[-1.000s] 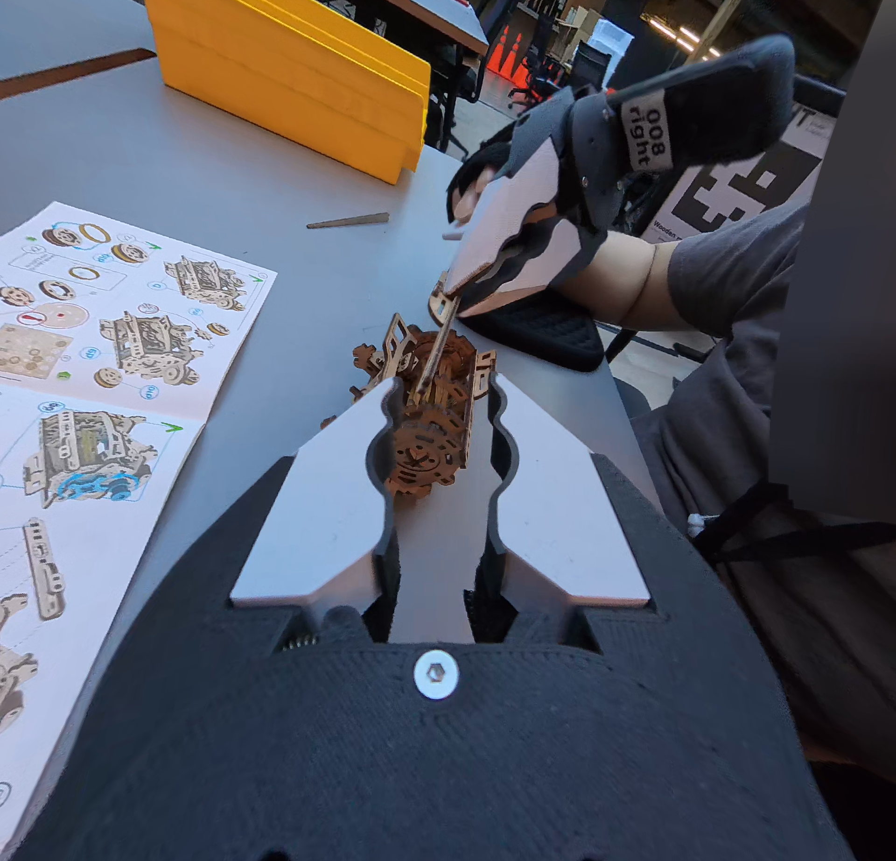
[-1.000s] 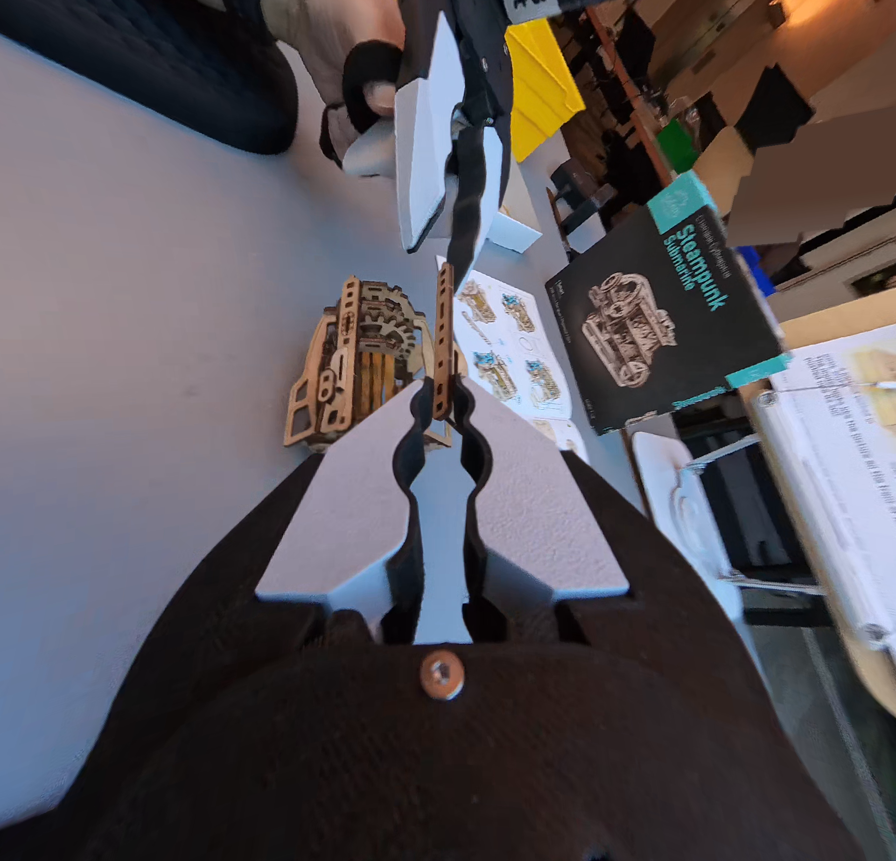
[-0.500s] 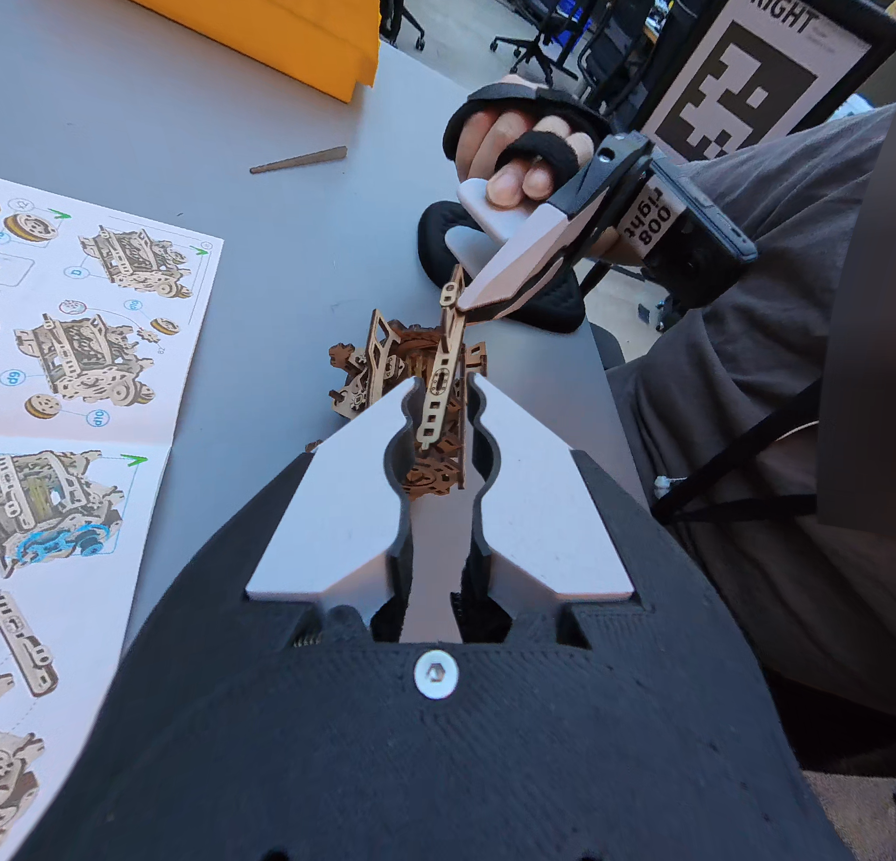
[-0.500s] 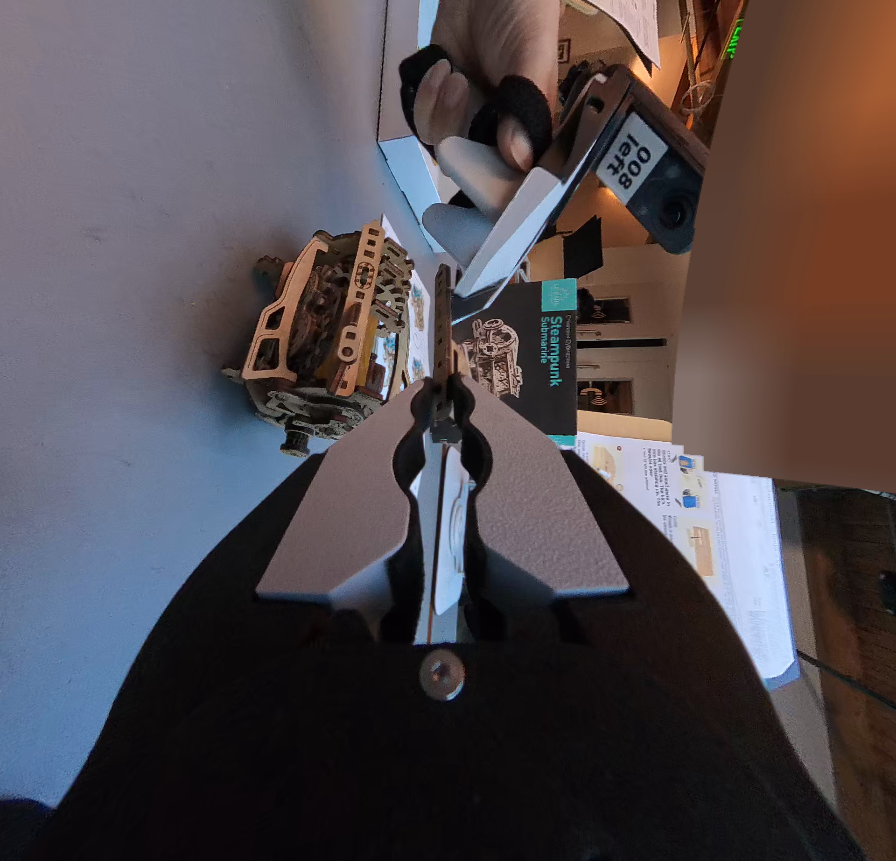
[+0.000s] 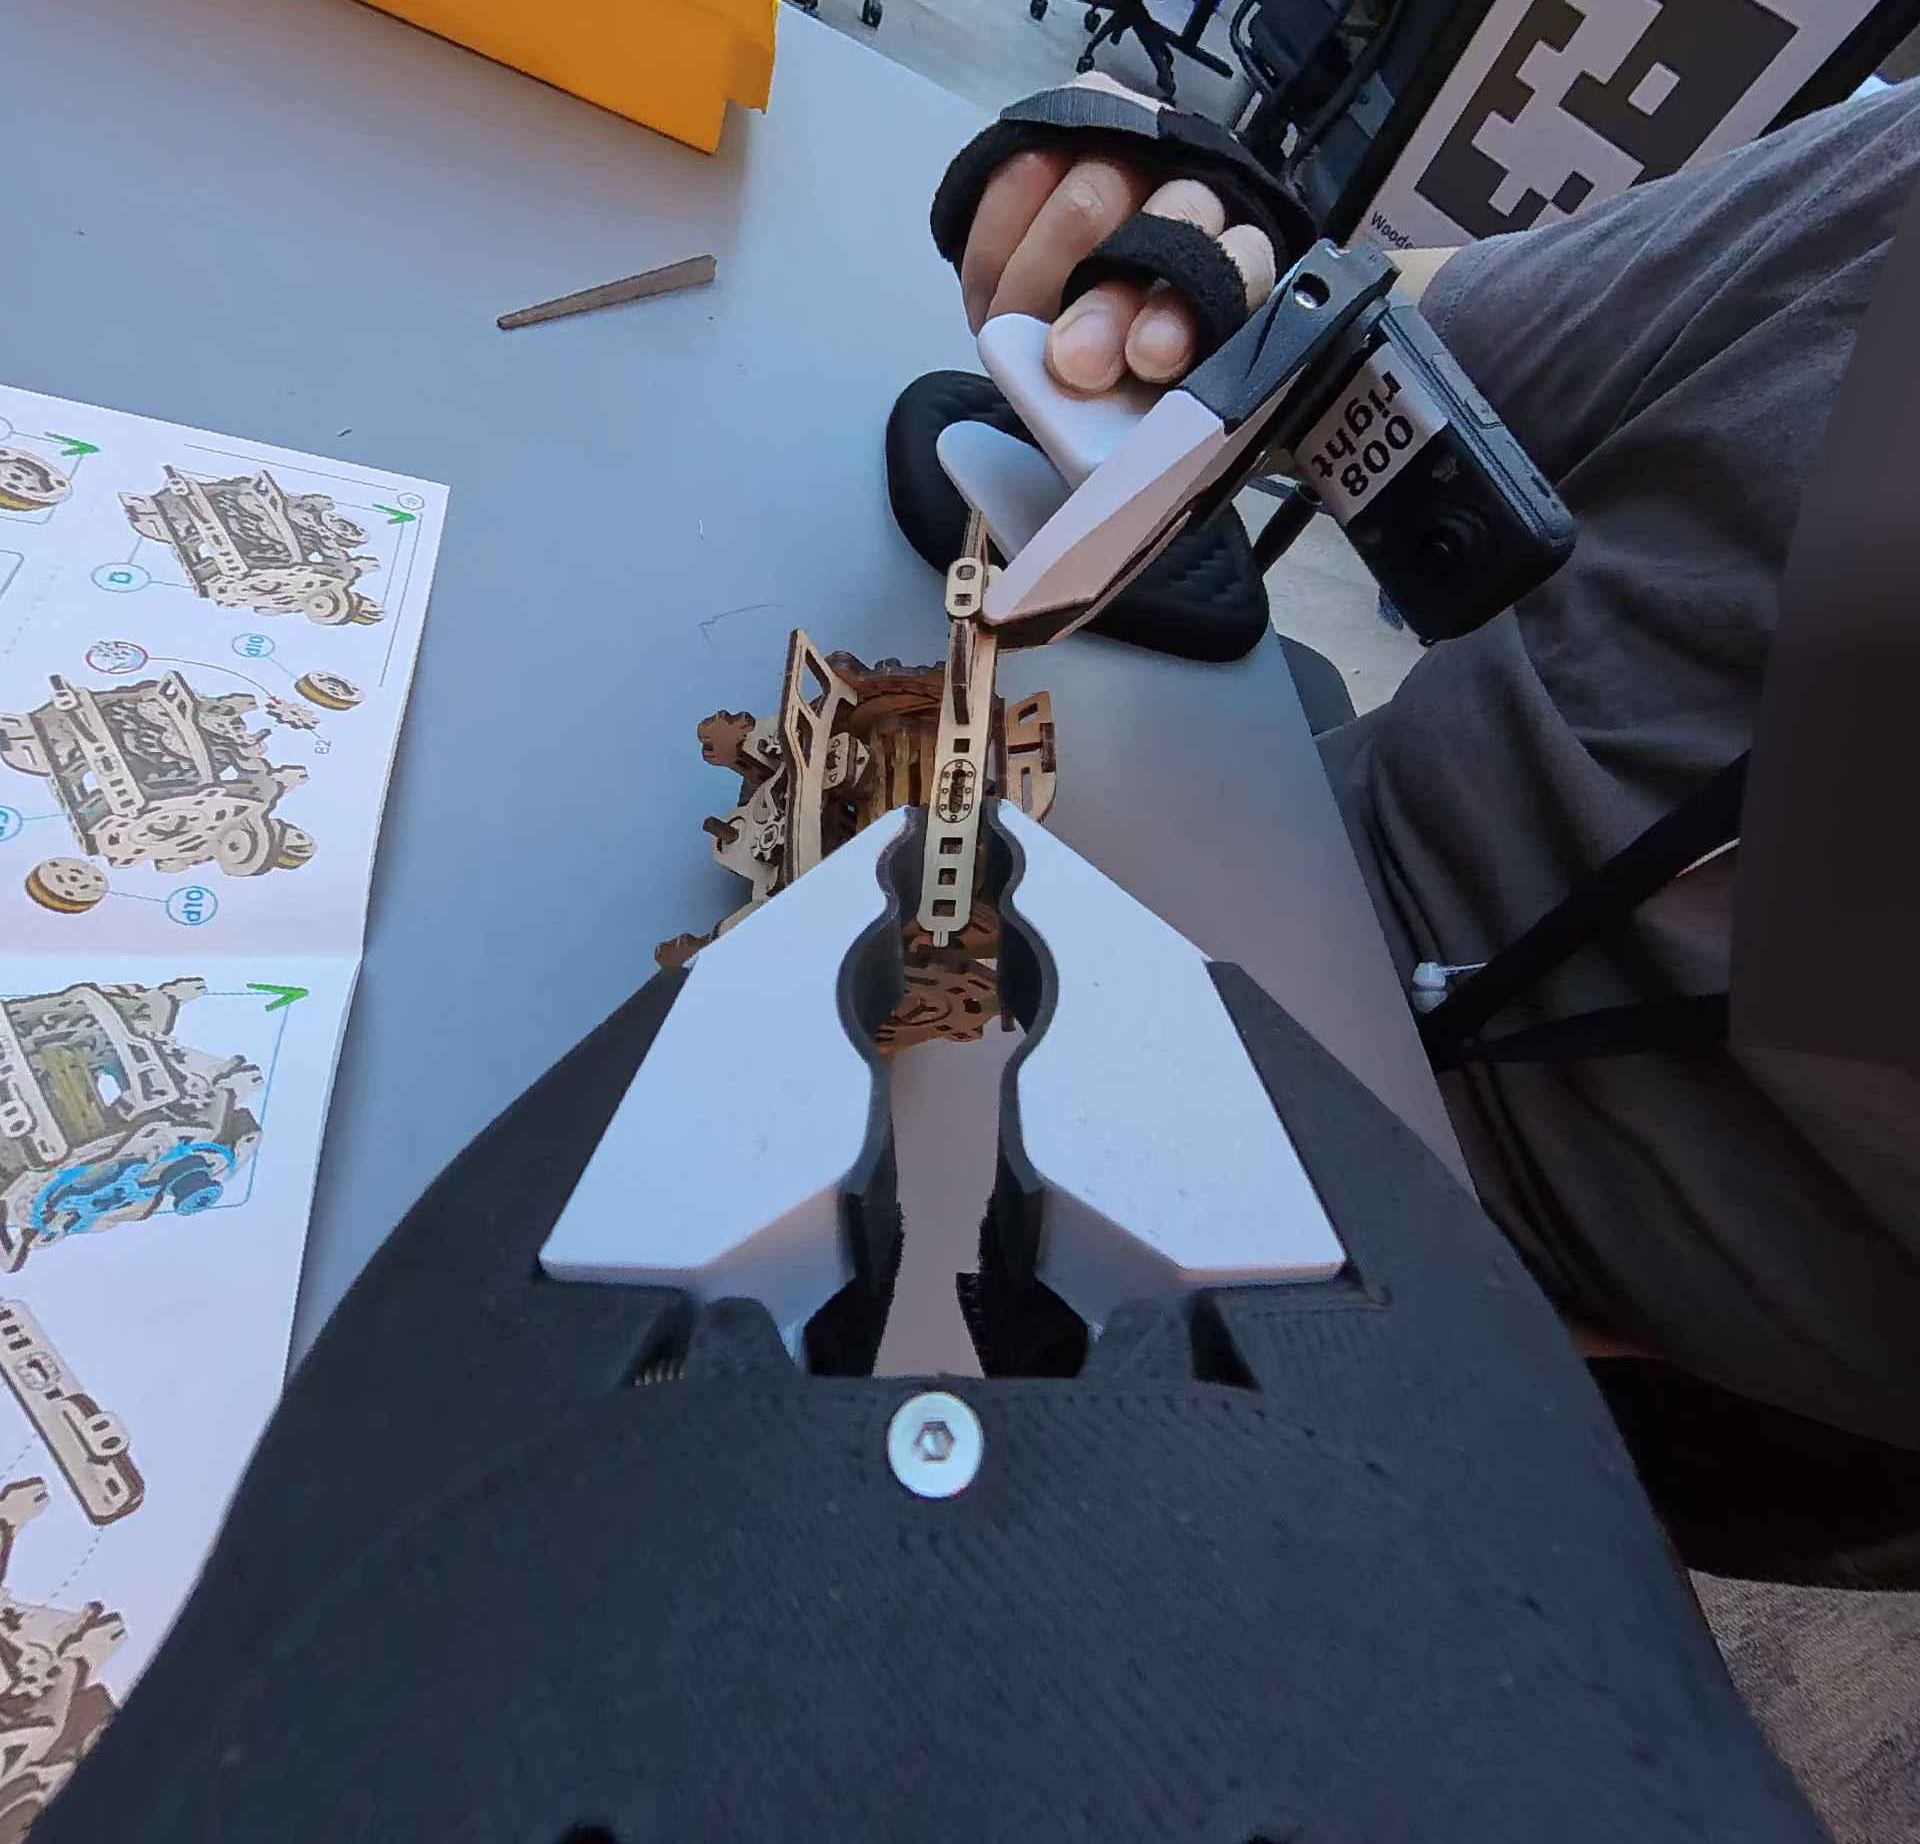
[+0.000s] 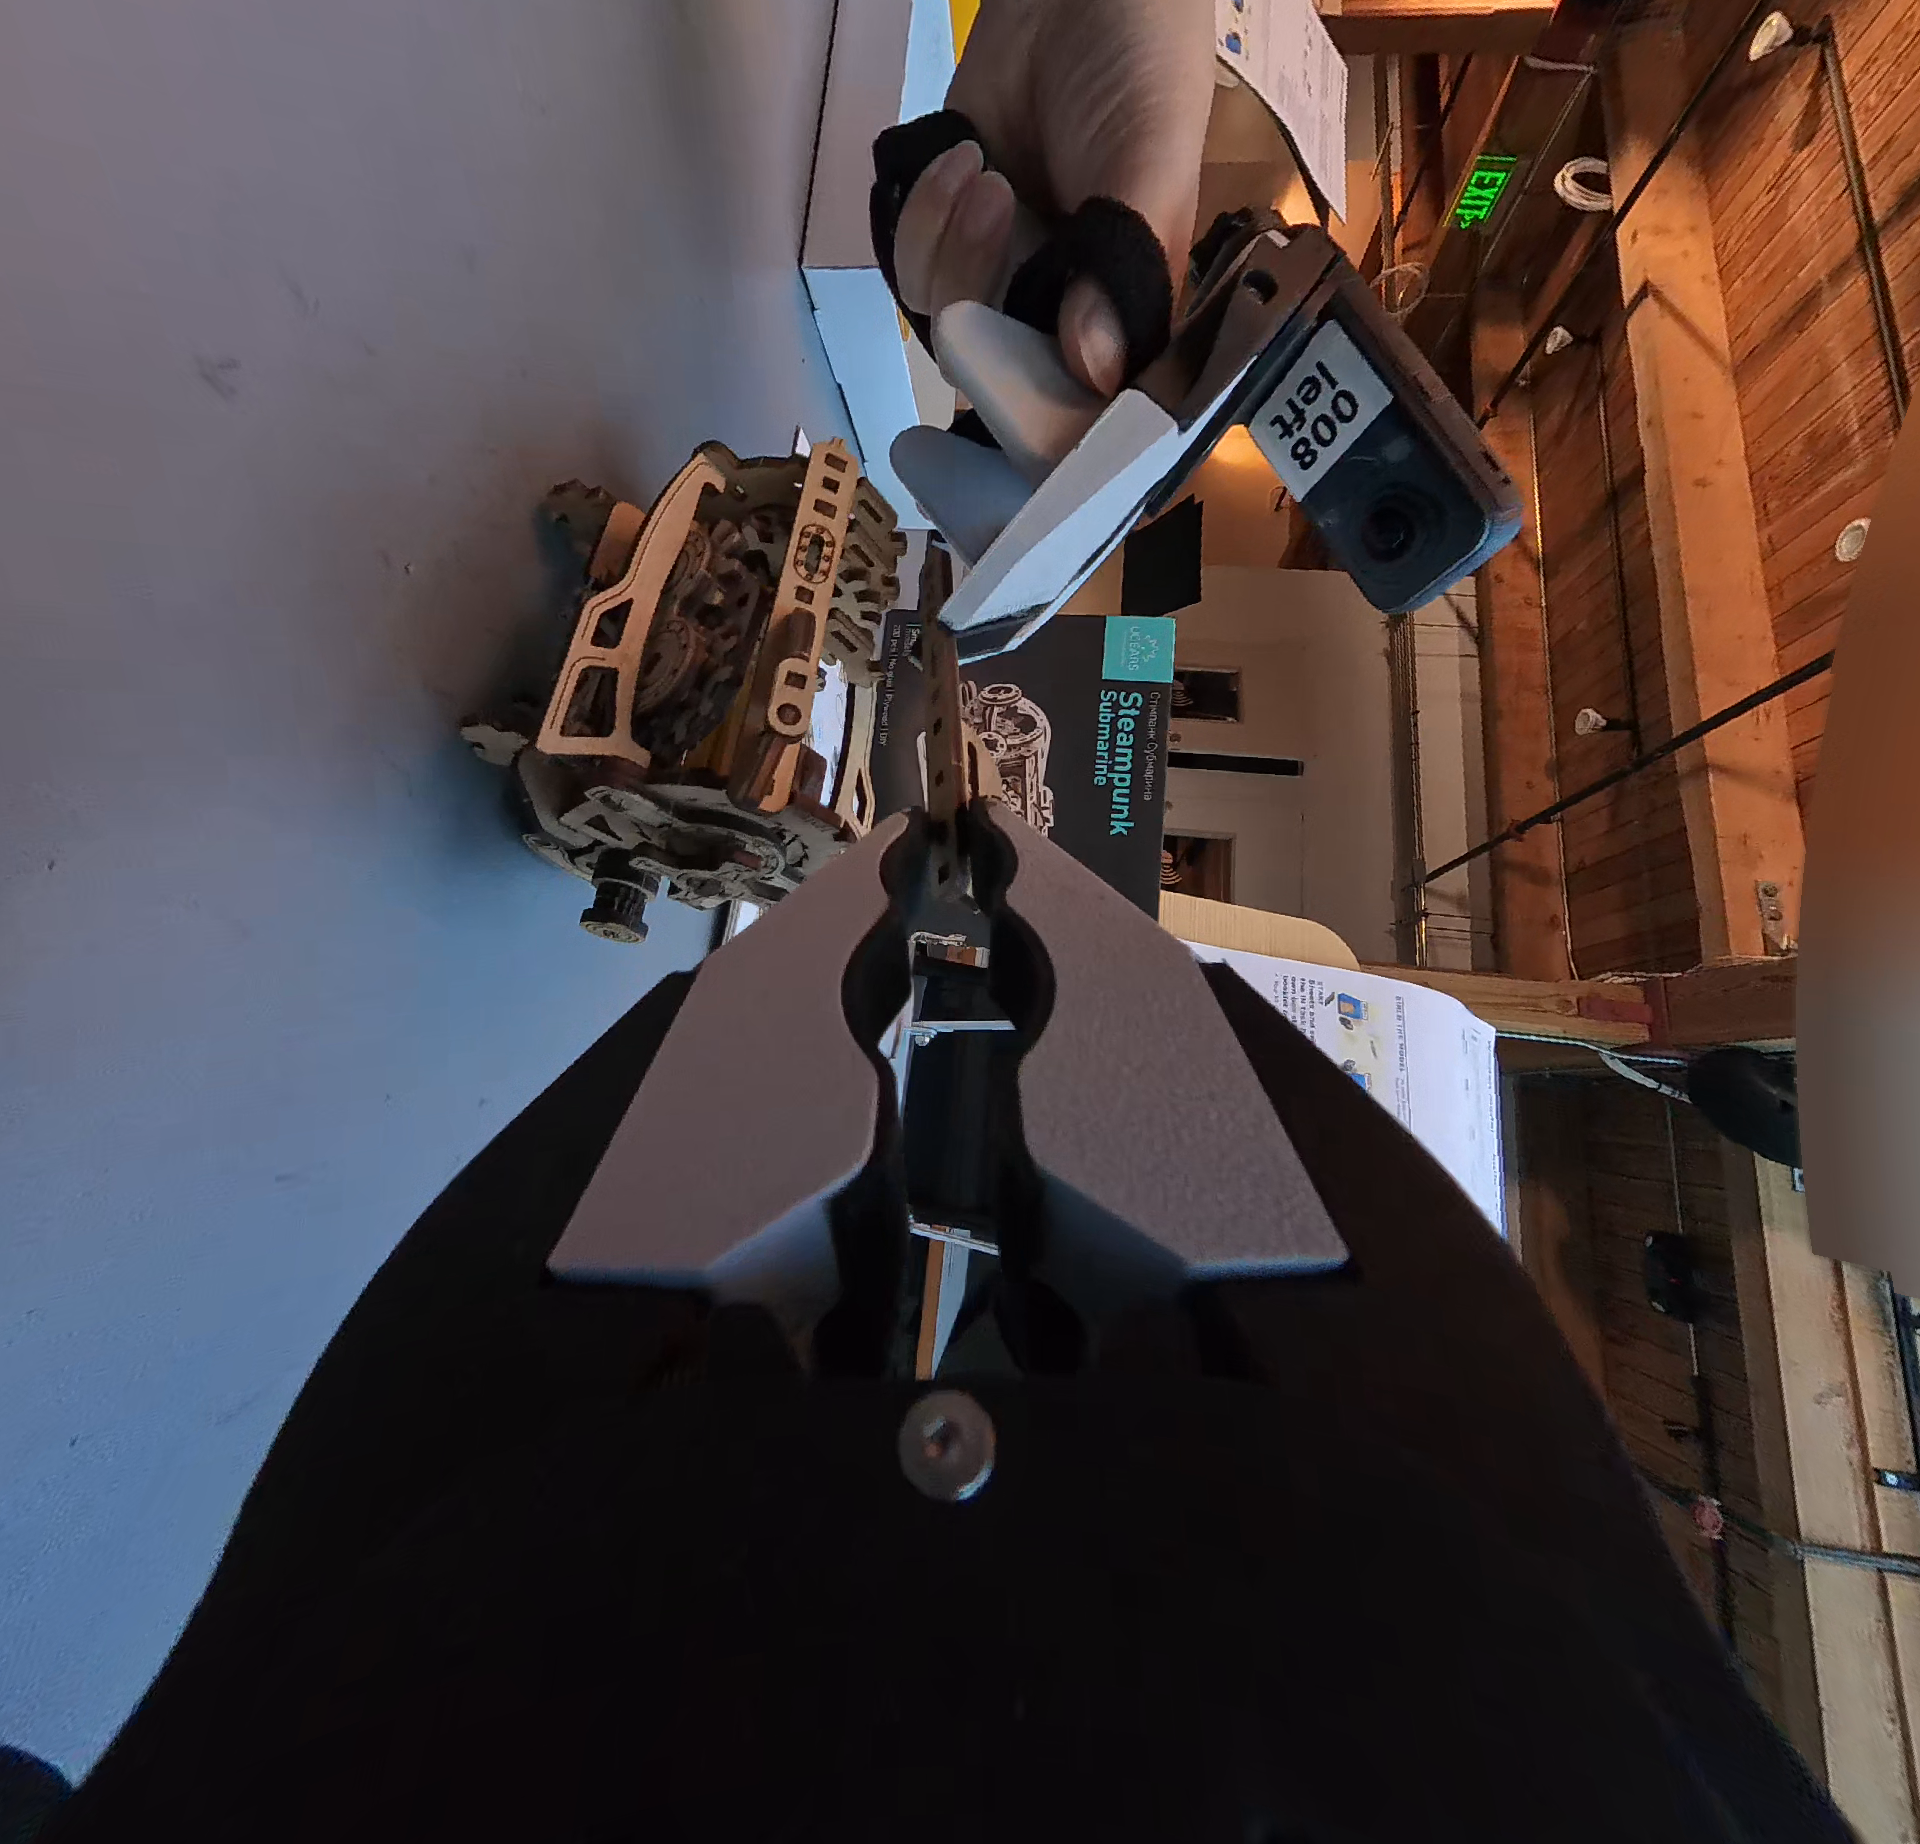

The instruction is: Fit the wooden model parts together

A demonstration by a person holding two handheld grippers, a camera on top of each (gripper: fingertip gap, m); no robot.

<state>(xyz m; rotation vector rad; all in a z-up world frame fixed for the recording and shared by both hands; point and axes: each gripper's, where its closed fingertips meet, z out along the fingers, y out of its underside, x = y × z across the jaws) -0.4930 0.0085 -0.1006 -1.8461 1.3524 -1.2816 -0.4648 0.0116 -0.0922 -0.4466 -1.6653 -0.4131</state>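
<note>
A thin wooden strip with holes (image 5: 956, 786) is held in the air between both grippers, just above the part-built wooden model (image 5: 821, 755) that stands on the grey table. My left gripper (image 5: 951, 823) is shut on the strip's near end. My right gripper (image 5: 992, 615) comes in from the upper right and pinches its far end. In the right wrist view, the right gripper (image 6: 940, 823) grips the strip (image 6: 940, 724), the left gripper (image 6: 951, 625) pinches its other end, and the model (image 6: 707, 693) sits to the left.
An open instruction booklet (image 5: 208, 651) lies on the left. A yellow bin (image 5: 520, 7) stands at the back, with a wooden sliver (image 5: 608, 290) in front of it. A black pad (image 5: 1164, 589) lies by the table's right edge. The kit's black box (image 6: 1091, 755) stands beyond. My right fingertips sit around 4 cm from my left ones. The right tips stand about 25 cm off the wooden sliver (image 5: 608, 290).
My left gripper has narrowed from wide around the model to shut on the strip. The right gripper has rolled over and now holds the strip's end from the upper right.
</note>
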